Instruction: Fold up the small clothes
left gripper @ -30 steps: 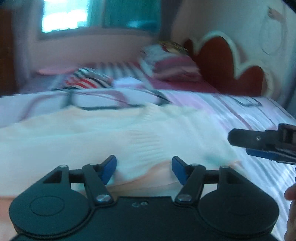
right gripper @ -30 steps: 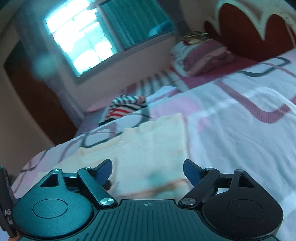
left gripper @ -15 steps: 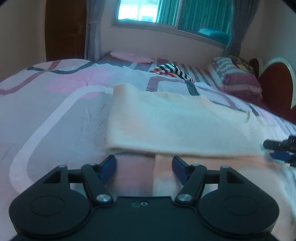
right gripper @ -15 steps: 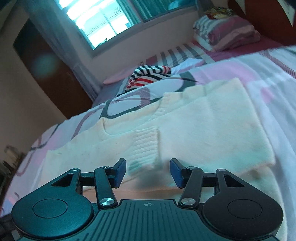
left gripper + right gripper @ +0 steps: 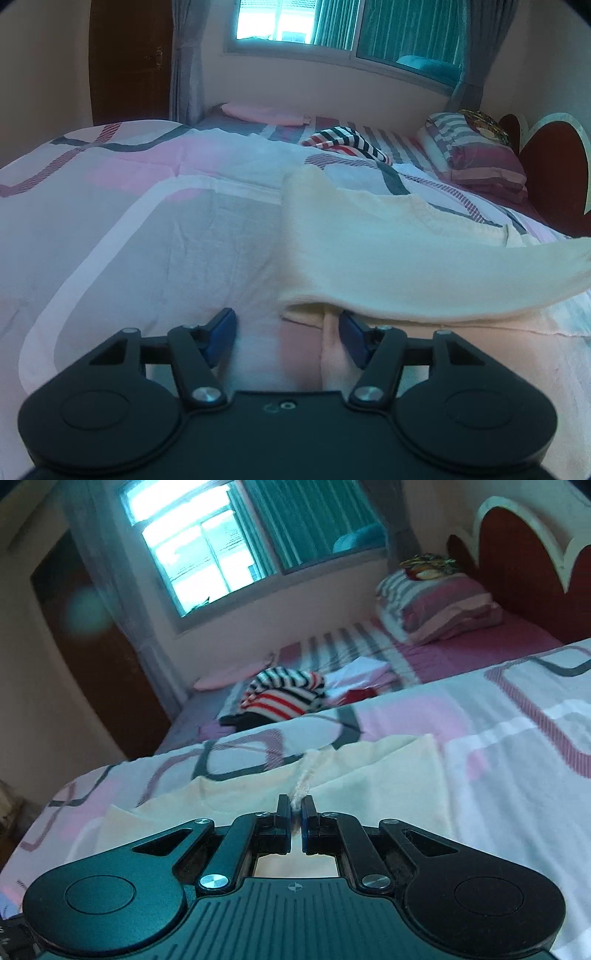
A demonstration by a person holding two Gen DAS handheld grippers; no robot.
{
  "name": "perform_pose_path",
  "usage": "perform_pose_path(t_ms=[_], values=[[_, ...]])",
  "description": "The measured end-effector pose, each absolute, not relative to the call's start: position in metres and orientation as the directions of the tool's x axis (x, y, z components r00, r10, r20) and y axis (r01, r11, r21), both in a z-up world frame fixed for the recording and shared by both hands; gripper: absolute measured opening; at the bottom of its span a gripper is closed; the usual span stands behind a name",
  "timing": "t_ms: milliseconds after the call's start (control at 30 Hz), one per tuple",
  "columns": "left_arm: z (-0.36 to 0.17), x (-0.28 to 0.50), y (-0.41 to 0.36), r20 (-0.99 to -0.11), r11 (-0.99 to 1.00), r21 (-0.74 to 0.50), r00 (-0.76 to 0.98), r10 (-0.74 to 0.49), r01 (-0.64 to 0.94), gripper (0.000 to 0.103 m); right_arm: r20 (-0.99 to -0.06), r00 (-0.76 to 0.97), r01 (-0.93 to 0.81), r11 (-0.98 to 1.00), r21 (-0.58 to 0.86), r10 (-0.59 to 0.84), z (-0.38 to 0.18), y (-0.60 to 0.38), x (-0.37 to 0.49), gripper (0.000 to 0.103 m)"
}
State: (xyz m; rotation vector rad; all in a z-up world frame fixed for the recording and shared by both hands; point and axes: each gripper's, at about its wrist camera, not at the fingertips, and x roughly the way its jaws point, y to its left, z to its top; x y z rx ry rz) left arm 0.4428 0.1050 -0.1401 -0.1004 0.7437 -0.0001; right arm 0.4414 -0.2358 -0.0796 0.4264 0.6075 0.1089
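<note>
A cream knit sweater [image 5: 388, 251] lies on the patterned bedspread [image 5: 147, 229], one part folded over onto itself. My left gripper [image 5: 288, 332] is open, low over the bed at the sweater's near left corner; its right finger [image 5: 352, 332] sits under the folded edge. In the right wrist view the sweater [image 5: 369, 775] spreads ahead of my right gripper [image 5: 294, 812], which is shut on a pinched ridge of its fabric and lifts it slightly.
A striped red, black and white garment [image 5: 347, 142] [image 5: 284, 694] lies further back on the bed. Stacked pillows [image 5: 476, 158] [image 5: 436, 605] rest by the red headboard [image 5: 524, 554]. A window and a dark door are beyond.
My right gripper has closed on the sweater's fabric and pulled it up. My left gripper has shifted slightly left, still open at the sweater's corner.
</note>
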Motion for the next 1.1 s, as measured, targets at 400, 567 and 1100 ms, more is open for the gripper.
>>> perform_pose_path(t_ms=[400,567,1100], values=[[-0.138,0.441,0.110,-0.691,0.997,-0.080,0.720,-0.061,0.008,0.054,-0.533,0.831,0.081,0.911,0.404,0.162,-0.079,-0.264,0.428,0.004],[-0.138,0.441,0.110,-0.692,0.997,-0.076,0.719,-0.060,0.010,0.054,-0.564,0.812,0.094,0.918,0.385,0.153,-0.093,-0.269,0.427,0.004],[-0.138,0.444,0.105,-0.704,0.999,-0.038,0.709,-0.038,0.016,0.055,-0.636,0.756,0.152,0.904,0.400,0.154,-0.134,-0.280,0.427,0.004]])
